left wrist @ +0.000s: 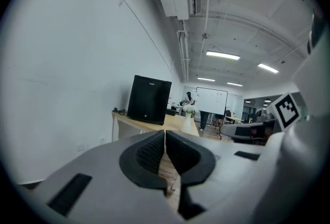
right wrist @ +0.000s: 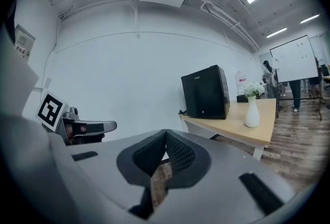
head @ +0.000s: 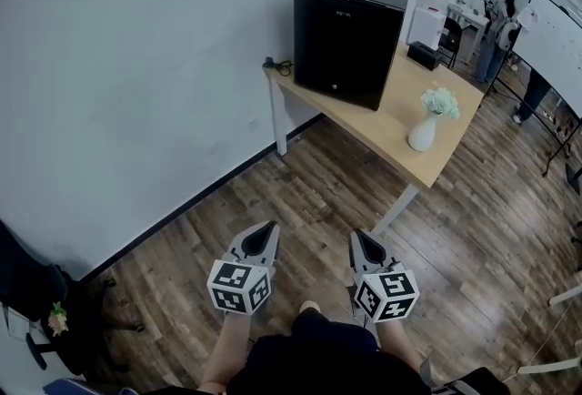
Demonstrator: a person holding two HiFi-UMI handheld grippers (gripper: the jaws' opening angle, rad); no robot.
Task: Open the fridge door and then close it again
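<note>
The left gripper (head: 265, 229) and the right gripper (head: 361, 238) are held side by side above the wood floor (head: 300, 184). Each has its jaws pressed together on nothing. Well ahead, a black mini fridge (head: 350, 38) stands with its door shut at the wall end of a light wooden table (head: 391, 125). The fridge's small front logo is too small to read. A white vase of flowers (head: 424, 131) stands nearer the table's front edge.
</note>
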